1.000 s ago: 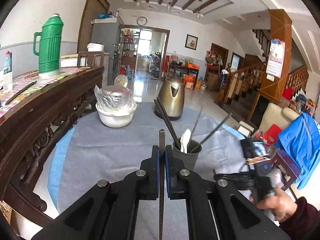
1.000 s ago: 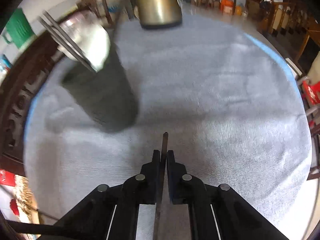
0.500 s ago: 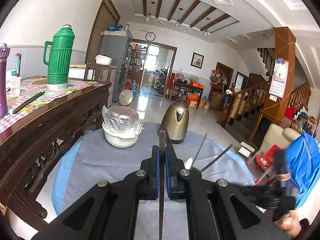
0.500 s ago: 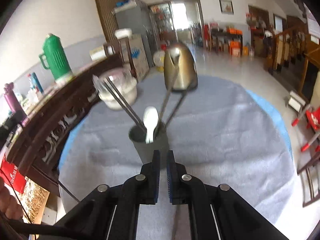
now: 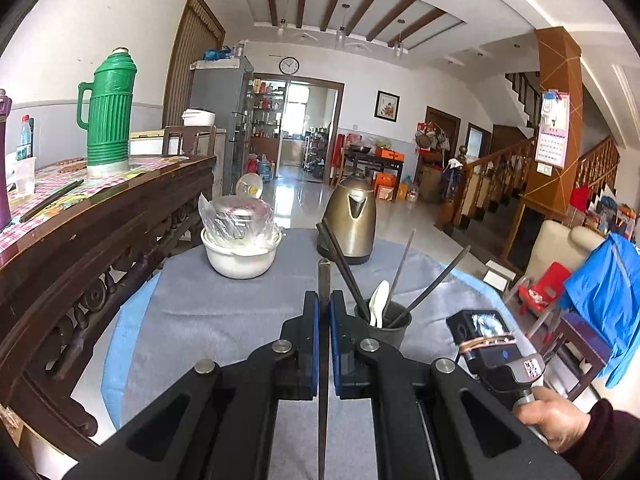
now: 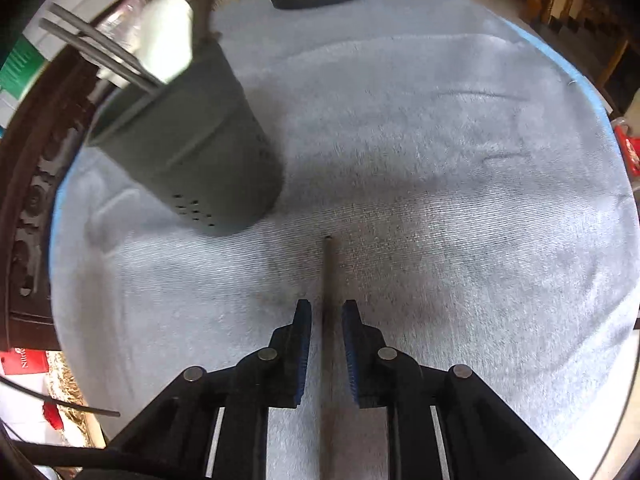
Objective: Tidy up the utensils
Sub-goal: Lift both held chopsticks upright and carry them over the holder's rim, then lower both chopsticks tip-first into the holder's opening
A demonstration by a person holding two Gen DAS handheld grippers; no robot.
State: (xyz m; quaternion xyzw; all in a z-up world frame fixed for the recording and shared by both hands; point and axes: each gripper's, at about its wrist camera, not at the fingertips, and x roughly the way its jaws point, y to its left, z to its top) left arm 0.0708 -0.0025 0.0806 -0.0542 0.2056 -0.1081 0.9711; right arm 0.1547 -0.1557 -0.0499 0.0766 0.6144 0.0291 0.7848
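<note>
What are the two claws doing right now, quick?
Left claw: shut on a dark chopstick.
Right claw: has just been opening; a chopstick stands between the pads, apparently untouched.

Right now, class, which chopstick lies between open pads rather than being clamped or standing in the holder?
The chopstick at the right tool: its pads stand clear of it. The left tool clamps another; the rest stand in the holder.

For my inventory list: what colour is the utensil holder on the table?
Dark grey utensil holder, shown best in the right wrist view.
</note>
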